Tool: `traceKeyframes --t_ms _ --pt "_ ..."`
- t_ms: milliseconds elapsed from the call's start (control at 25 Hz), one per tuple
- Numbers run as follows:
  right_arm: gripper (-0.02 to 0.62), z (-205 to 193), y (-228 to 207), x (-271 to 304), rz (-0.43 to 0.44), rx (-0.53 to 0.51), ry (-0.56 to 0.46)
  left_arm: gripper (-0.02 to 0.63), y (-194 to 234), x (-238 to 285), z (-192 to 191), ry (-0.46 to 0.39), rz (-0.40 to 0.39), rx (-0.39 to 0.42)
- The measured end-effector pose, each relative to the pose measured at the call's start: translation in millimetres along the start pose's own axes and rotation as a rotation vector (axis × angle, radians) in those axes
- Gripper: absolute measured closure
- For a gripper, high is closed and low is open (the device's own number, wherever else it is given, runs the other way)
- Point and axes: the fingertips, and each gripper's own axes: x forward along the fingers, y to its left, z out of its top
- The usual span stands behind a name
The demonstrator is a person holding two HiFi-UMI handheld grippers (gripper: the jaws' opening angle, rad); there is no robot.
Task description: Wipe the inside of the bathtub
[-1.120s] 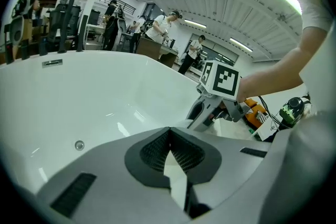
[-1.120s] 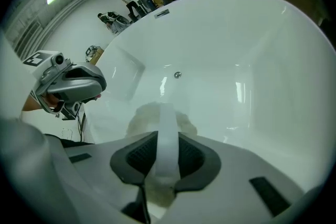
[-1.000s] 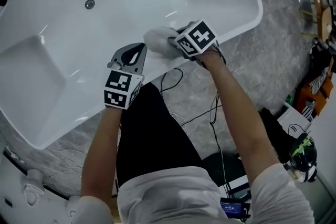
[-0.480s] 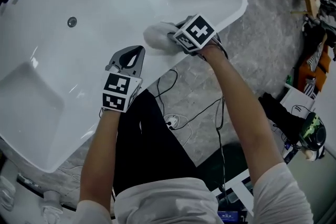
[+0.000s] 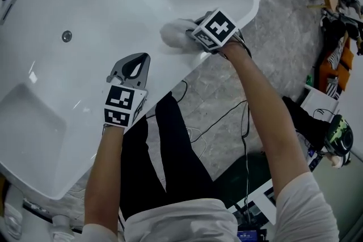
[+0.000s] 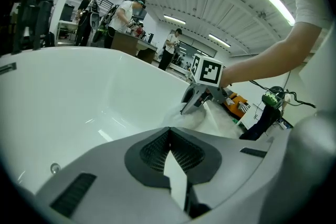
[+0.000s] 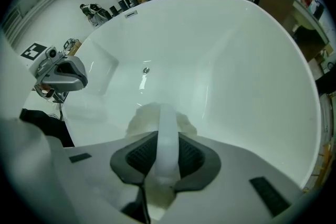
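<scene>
The white cloth (image 5: 174,31) is pinched by one fold between the closed right tongs (image 5: 190,38), its bunched bulk spilling out past their tips. It is pressed on the bathtub's (image 5: 113,3) inner wall just inside the near rim, toward the right end and well apart from the drain (image 5: 67,36).

Only a narrow strip looks clamped. A hard drag over the slick enamel could likely pull the cloth free, or let bare tips scrape the wall.

The left tongs (image 5: 144,57) are closed on nothing and hover over the near rim, apart from the cloth on its left. Cables (image 5: 195,127) on the floor by the person's legs could snag a foot when stepping along the tub.
</scene>
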Motion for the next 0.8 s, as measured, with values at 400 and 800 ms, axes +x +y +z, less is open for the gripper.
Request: traceKeyframes --t_ms 400,800 --pt "0.497 -29 -83 -17 -0.015 -0.020 0.047 0.595 -13 41 18 -0.009 0.031 -0.047" --pt "0.497 -48 -163 -38 -0.066 -0.071 0.112 0.595 -11 82 43 -0.013 0.056 -0.077"
